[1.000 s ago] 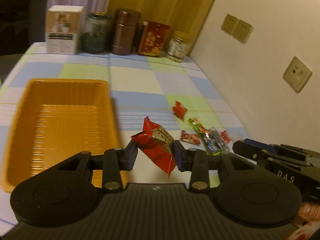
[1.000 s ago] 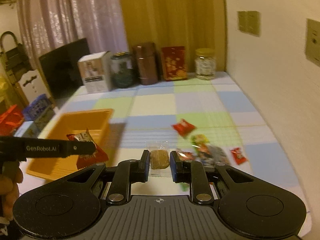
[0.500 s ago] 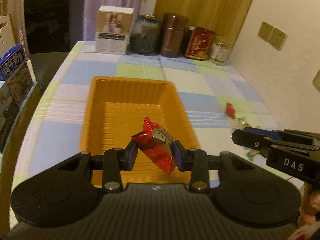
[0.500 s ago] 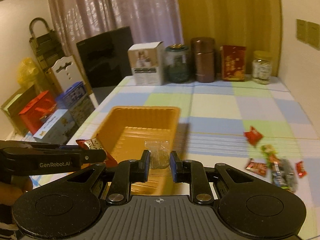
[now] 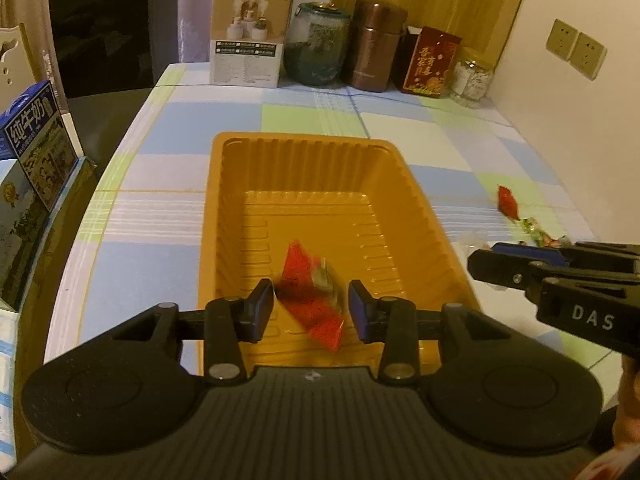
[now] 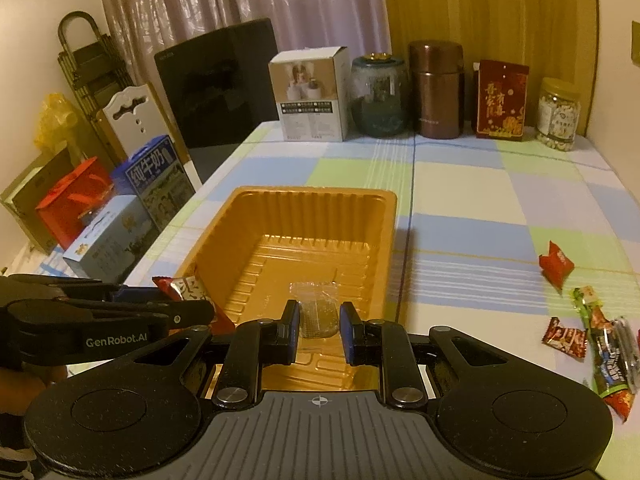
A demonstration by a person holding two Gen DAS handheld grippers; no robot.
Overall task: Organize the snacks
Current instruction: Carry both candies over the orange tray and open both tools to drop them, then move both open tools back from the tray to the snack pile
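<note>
An orange tray [image 5: 304,140] [image 6: 312,194] lies on the checked tablecloth, and both grippers hang over its near end. My left gripper [image 5: 312,312] has its jaws opening. A red snack packet [image 5: 312,296] shows blurred between the pads, loose of them, above the tray floor. In the right wrist view the left gripper [image 6: 200,308] comes in from the left with the red packet [image 6: 186,288] at its tips. My right gripper [image 6: 319,332] is shut on a clear-wrapped brown cookie [image 6: 318,316]. The right gripper [image 5: 484,260] also shows at the tray's right edge.
Loose snacks lie on the cloth to the right: a red packet [image 6: 556,266], a small one [image 6: 564,336], green and blue sticks [image 6: 608,356]. A white box [image 6: 310,96], jars and a brown canister [image 6: 438,88] line the back. Milk cartons [image 6: 152,184] stand left of the table.
Both grippers swung left from the snack pile to above the tray. The left jaws widened and the red packet came loose and blurred. The right still holds the cookie.
</note>
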